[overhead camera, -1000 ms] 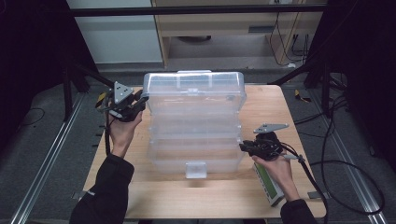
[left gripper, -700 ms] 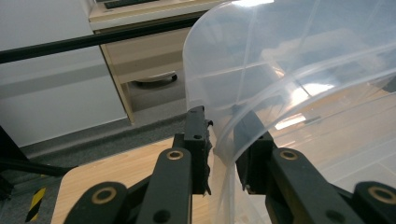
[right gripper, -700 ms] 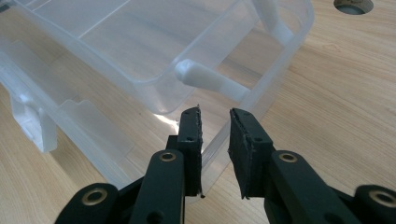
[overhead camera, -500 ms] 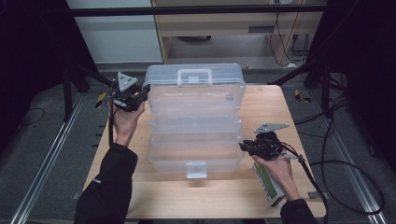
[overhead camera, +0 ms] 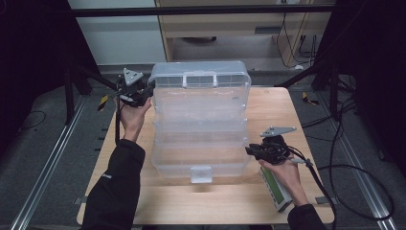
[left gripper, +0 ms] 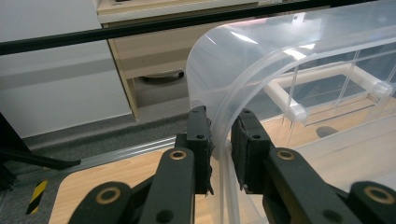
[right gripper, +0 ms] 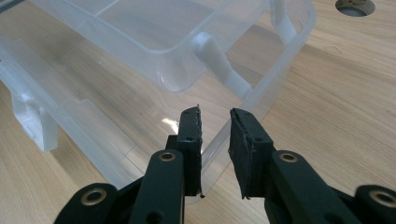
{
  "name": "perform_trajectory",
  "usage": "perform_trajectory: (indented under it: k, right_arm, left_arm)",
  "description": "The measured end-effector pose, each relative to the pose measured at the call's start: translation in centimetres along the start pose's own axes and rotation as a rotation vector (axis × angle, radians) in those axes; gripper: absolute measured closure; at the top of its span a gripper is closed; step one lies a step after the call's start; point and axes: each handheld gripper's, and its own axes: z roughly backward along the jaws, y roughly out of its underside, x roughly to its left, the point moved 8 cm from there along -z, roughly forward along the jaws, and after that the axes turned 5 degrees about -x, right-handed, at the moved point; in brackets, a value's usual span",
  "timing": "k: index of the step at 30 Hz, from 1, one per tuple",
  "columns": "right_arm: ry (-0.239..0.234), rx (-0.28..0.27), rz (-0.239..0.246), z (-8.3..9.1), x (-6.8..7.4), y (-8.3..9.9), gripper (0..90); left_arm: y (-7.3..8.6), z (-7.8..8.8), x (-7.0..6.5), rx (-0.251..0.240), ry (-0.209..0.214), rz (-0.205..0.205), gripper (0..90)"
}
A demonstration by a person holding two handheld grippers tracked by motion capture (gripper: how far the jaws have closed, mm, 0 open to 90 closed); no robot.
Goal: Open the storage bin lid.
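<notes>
Clear tiered storage box sits mid-tabletop, fanned open in steps, long axis running left-right across the person's front, lid raised at the far side with its handle on top. Left gripper is at the lid's far-left corner; in the left gripper view its fingers stand narrow and straddle the lid's curved rim, pads on or just off the plastic, so I read it as a pinch on the lid edge. Right gripper is at the near-right corner of the bottom tray; in the right gripper view its fingers are narrow too, with the tray's corner wall running up between them, looks like a light clamp, though I can't confirm firm contact on both pads. Key relation: the lid is directly in the left fingers, hinge axis parallel to the box's long axis, so any lid swing goes toward or away from the person, and the left hand is the one placed for it. Right hand looks like the anchor. Left forearm stretched well forward, wrist up, gripper pointing right at the lid; right forearm short, near the table edge, gripper pointing left, beside a green-and-white strip on the tabletop.
</notes>
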Motion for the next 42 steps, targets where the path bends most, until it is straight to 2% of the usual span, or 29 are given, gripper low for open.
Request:
perform_trajectory:
  k: [12,19,30,42]
  right_arm:
    - [-0.003,0.004,0.000,0.0,0.0,0.0,74.0]
    - [-0.004,0.002,0.000,0.0,0.0,0.0,74.0]
    - [-0.004,0.005,-0.001,0.0,0.0,0.0,73.9]
    - [-0.005,0.008,-0.002,0.0,0.0,0.0,73.9]
  left_arm:
    - [-0.2,-2.3,0.5,0.030,-0.022,-0.003,78.0]
    - [0.0,-3.2,0.8,0.028,-0.016,0.015,78.3]
    - [0.2,-4.9,1.1,0.036,-0.030,0.037,78.2]
    - [0.6,-6.2,1.4,0.030,-0.045,0.037,77.7]
